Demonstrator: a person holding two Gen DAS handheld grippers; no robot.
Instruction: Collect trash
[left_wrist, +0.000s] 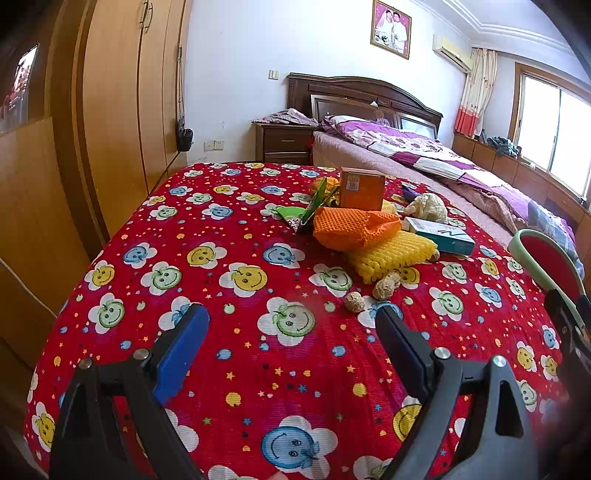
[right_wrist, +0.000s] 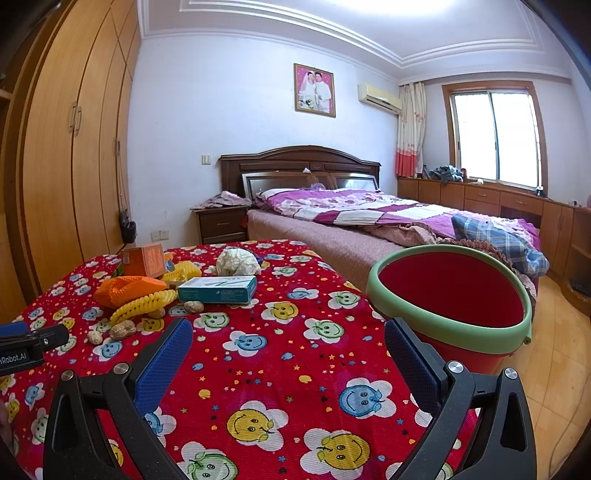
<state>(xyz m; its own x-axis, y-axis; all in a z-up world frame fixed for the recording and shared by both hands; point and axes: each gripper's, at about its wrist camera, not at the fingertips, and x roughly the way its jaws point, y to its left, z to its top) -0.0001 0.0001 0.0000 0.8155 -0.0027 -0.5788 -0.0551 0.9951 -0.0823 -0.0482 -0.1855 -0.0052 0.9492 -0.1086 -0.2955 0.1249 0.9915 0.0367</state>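
Note:
A pile of trash lies on the red smiley-patterned tablecloth (left_wrist: 258, 354): an orange box (left_wrist: 361, 187), orange foam net (left_wrist: 351, 229), yellow foam net (left_wrist: 391, 255), teal-white carton (left_wrist: 439, 233), crumpled paper (left_wrist: 428, 207), green wrapper (left_wrist: 314, 206) and nut shells (left_wrist: 386, 285). My left gripper (left_wrist: 291, 325) is open and empty, short of the shells. My right gripper (right_wrist: 288, 339) is open and empty above the cloth (right_wrist: 280, 369). A red bucket with a green rim (right_wrist: 454, 295) stands at the table's right edge, just beyond the right finger. The carton (right_wrist: 217, 289) and shells (right_wrist: 122, 329) lie to its left.
A wooden wardrobe (left_wrist: 110, 110) stands on the left. A bed with purple bedding (right_wrist: 369, 210) is behind the table, with a nightstand (right_wrist: 221, 225) beside it. Low cabinets (right_wrist: 498, 199) run under the window. Wood floor (right_wrist: 554, 350) lies to the right.

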